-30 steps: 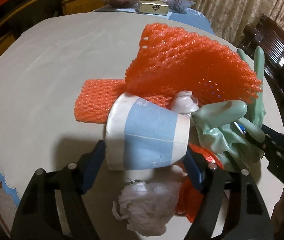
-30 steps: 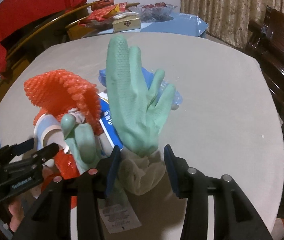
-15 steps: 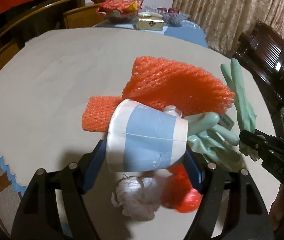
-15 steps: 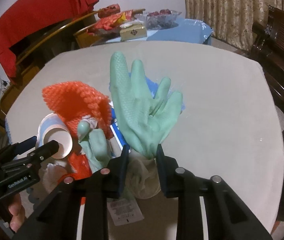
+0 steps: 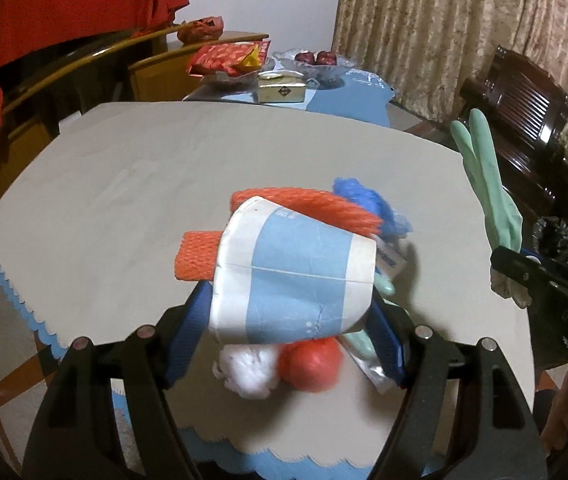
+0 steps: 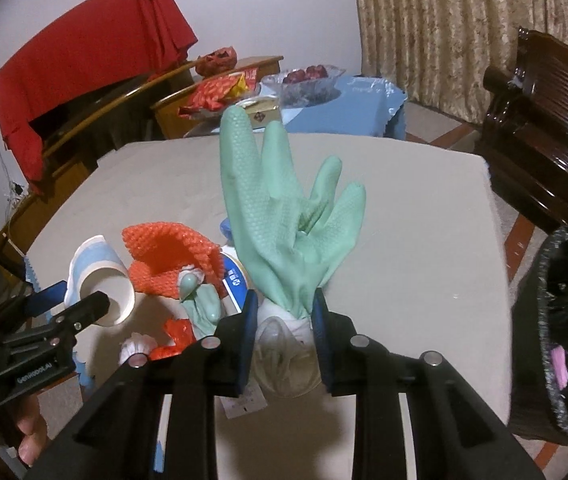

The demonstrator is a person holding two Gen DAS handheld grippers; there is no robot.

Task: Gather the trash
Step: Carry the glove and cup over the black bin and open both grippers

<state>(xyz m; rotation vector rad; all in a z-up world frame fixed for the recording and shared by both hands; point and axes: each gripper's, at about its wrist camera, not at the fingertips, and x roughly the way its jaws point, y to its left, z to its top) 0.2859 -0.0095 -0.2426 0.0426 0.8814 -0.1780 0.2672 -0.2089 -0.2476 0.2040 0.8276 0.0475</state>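
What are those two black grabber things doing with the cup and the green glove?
A person is clearing rubbish off the table with a grabber in each hand. The left gripper holds a blue and white paper cup sideways between its fingers, above the table. The right gripper is pinching a green rubber glove by its cuff, fingers sticking up. Orange foam netting, a white tissue ball and a second green glove lie on the table. A black-lined bin waits beside the table.

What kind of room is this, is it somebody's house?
Probably a home dining room: a big table with a beige cloth, a dark carved wooden chair, patterned beige curtains, and a glass bowl of red fruit on a side table.
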